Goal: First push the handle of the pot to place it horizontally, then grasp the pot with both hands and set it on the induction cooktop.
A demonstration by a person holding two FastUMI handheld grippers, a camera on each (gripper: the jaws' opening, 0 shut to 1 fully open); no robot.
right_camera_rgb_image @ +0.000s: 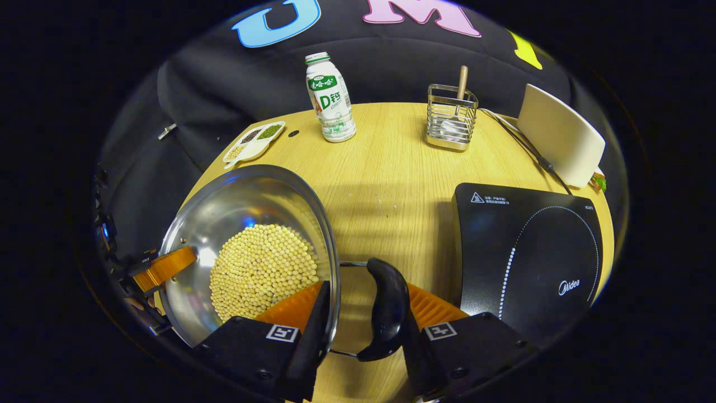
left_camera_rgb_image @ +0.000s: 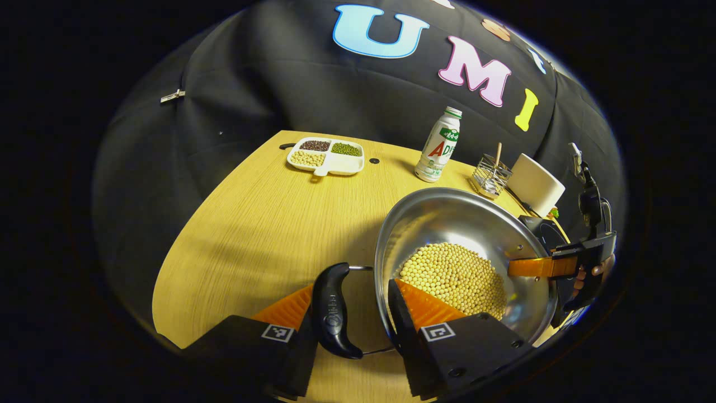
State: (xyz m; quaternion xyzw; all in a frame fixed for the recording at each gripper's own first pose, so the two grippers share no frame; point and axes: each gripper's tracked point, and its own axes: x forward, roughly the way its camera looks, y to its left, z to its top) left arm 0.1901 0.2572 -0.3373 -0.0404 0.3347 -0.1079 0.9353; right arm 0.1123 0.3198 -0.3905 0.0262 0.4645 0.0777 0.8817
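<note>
worktop (right_camera_rgb_image: 391,168): wood, cooktop (right_camera_rgb_image: 526,252) parked at 3 o'clock, still bare
pot (right_camera_rgb_image: 251,235): full of beans, at 9 o'clock of the cooktop, looks lifted
left gripper (left_camera_rgb_image: 349,313): jaws straddle a side handle (left_camera_rgb_image: 333,310), clamped I reckon
right gripper (right_camera_rgb_image: 363,313): same on its handle (right_camera_rgb_image: 386,313)
step: two-handed carry; next, swing it over level and lower onto cooktop

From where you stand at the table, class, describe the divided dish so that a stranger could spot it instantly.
Start at the wooden table and look to its far edge, left of the white drink bottle. There lies a flat white divided dish, the only container split into compartments, holding separate dark, green and pale beans.
</note>
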